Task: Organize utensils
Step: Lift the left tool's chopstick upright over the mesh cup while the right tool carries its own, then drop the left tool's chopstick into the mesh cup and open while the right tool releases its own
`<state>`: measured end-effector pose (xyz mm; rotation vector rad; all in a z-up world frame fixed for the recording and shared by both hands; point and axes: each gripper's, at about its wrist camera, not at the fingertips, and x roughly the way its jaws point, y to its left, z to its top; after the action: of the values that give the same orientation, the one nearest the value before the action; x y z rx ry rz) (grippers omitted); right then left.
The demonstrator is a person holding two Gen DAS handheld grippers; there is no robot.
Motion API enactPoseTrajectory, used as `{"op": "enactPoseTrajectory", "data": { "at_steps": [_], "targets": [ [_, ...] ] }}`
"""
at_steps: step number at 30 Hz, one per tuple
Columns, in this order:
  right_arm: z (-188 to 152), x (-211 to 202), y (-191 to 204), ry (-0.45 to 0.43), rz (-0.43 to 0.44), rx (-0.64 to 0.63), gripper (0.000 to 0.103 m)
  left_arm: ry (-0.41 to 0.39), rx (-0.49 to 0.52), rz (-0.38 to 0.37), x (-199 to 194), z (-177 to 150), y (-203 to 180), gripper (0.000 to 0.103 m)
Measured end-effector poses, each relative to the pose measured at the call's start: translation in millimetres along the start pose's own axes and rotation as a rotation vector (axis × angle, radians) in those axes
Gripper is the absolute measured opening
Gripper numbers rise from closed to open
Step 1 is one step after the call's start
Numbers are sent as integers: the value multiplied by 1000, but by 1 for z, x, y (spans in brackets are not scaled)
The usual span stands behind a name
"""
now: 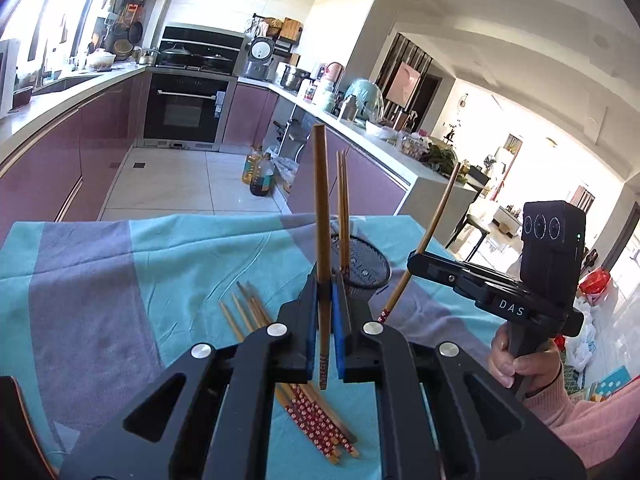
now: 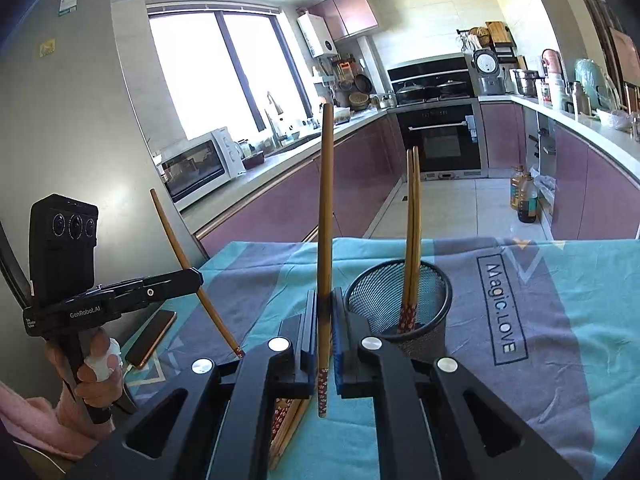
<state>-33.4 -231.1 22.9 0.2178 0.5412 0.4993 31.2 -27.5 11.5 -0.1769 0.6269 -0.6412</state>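
Each gripper, left (image 1: 325,300) and right (image 2: 325,312), is clamped on one upright chopstick (image 1: 321,216) above the cloth (image 1: 100,264); bring both over the mesh cup (image 2: 400,300), patterned ends down, beside the pair (image 2: 412,240) inside, loose pile (image 1: 316,412) next.

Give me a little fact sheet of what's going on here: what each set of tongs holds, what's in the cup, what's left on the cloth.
left tongs: shut on a chopstick, standing upright
right tongs: shut on another chopstick, upright
mesh cup: black, holds two chopsticks
loose chopsticks: a pile lying on the cloth
cloth: teal and grey, covers the table
phone: lying on the cloth
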Motion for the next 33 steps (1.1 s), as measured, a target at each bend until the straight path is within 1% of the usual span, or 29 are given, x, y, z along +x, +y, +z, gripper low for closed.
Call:
{"op": "enactPoseTrajectory", "data": {
  "at_steps": [3, 12, 18, 20, 23, 28, 30, 33],
  "targets": [
    [9, -8, -2, -28, -12, -9, 6, -20, 6, -16, 2, 8, -3, 8],
    [43, -28, -9, -119, -61, -54, 6, -93, 42, -42, 8, 50, -22, 8],
    [59, -29, -11, -145, -81, -76, 6, -134, 66, -54, 9, 72, -37, 8],
    [63, -25, -13, -145, -89, -81, 6, -145, 76, -47, 14, 77, -40, 8],
    [63, -19, -15, -137, -100, -84, 6, -141, 86, -40, 21, 81, -45, 8],
    [62, -2, -20, -98, -133, -93, 6, -105, 97, -14, 40, 80, -50, 8],
    [60, 6, -23, -72, -139, -93, 6, -86, 106, -9, 47, 78, -52, 8],
    [56, 17, -28, -23, -149, -91, 6, -29, 125, 7, 62, 72, -56, 8]
  ]
}}
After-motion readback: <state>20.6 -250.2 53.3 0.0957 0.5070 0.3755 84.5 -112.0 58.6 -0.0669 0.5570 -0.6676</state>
